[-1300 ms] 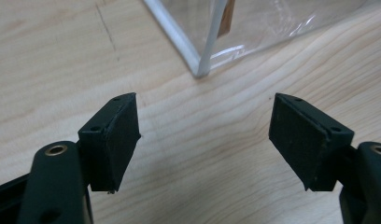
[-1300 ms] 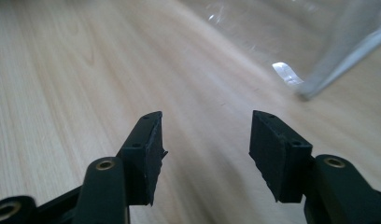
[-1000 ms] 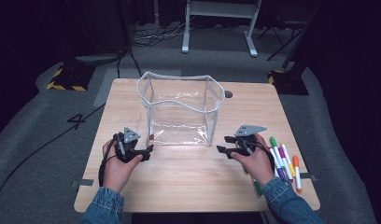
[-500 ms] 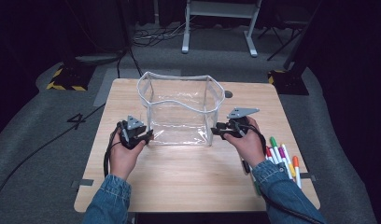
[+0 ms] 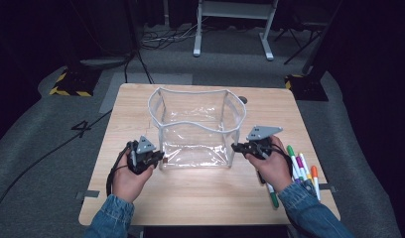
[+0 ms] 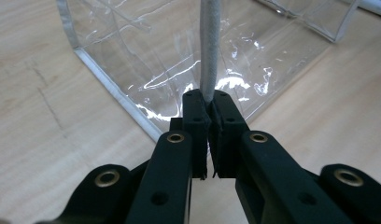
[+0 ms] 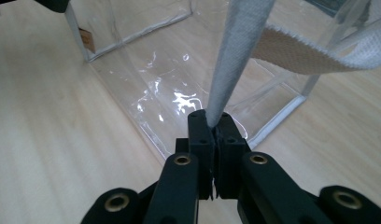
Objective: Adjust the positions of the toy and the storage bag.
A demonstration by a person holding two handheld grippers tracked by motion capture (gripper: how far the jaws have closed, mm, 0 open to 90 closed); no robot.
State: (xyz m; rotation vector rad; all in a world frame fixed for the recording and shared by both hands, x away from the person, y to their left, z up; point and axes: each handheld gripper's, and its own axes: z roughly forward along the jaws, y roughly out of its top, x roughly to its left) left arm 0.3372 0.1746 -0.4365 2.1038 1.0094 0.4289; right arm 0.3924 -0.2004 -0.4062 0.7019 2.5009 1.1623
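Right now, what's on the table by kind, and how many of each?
Clear bag: 1
Tongs: 2, left tongs and right tongs, each shut on the bag's white trim
Markers: 4 that can be told apart (2 green, 1 purple, 1 orange); the right hand covers part of the row
Total: 7

Black tongs (image 7: 212, 122) clamped on the clear bag's (image 7: 146, 70) white trim (image 7: 235, 56).

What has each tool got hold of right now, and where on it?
Both hold the clear bag by its white edging: the left tool on the near-left corner edge, the right tool on the near-right.
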